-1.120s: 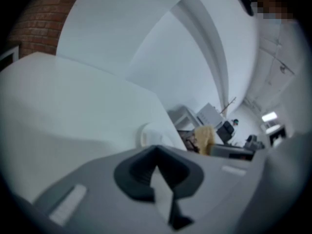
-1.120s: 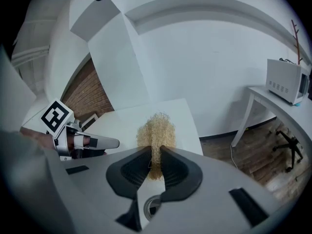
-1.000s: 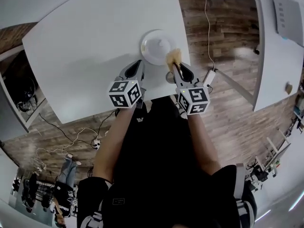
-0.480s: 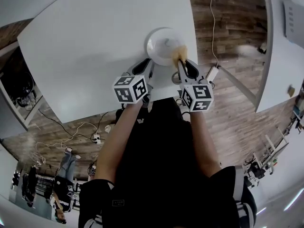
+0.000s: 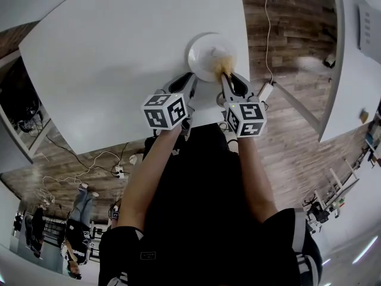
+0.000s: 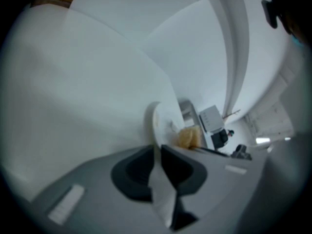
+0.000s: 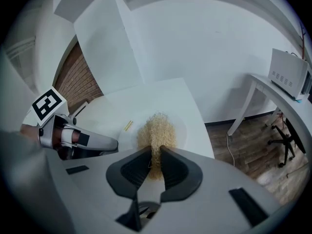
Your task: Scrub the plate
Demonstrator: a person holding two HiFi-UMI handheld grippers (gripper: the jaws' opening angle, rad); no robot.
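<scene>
**White plate gripped at the rim, tan scrubber pressed on it**

White and broad, the surface point(image 5: 119, 52) fills most of the head view, with a brown plank floor point(image 5: 286, 130) beyond its right edge. The round white plate point(image 5: 201, 45) lies near the surface's right edge, close to the side where the person stands. The left claw point(image 6: 157, 152) is clenched on the plate's near rim, and the thin white edge runs between its two dark jaws. The right claw point(image 7: 156, 156) is just beside it, gripping a tan, fibrous scrubber point(image 7: 156, 128). The tuft sticks out past the jaw tips and rests on the plate's right part, inside the rim.
</scene>
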